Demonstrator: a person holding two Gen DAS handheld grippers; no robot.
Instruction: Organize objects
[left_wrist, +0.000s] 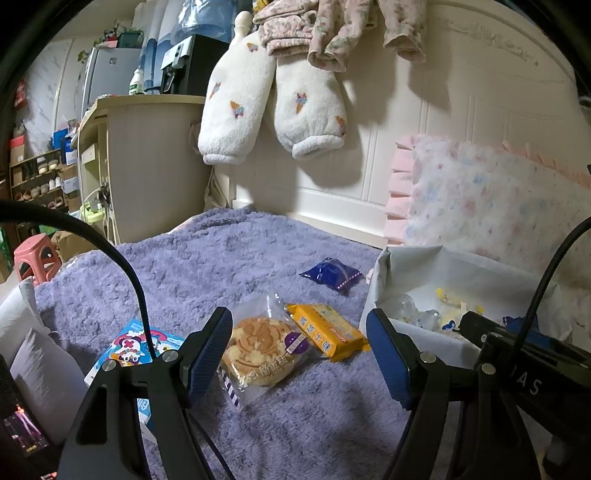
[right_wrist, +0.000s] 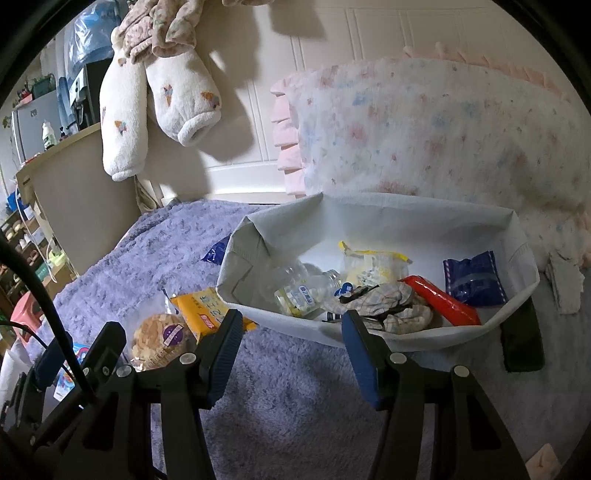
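Two handheld grippers hover above a bed spread with a purple fleece blanket. The left gripper has its jaws parted wide with nothing between the pads; beyond them in that view lies a round pastry in a clear wrapper, its edge touching a yellow snack packet. A cartoon-printed box rests to the left, partly hidden behind the gripper. The right gripper also holds nothing — its jaws stand apart, narrower than the left's, just short of the near wall of a white fabric bin.

Inside the bin, seen from the right wrist, lie a clear plastic bottle, a crumpled checked cloth, a red wrapped stick, a yellow packet and a dark blue packet. A black flat object lies against the bin's right outer wall.

Farther up the blanket, a second blue packet lies alone, left of the bin. Behind the bin a floral pillow with a pink frill leans on the white headboard — fleece trousers with ice-cream prints hang above.
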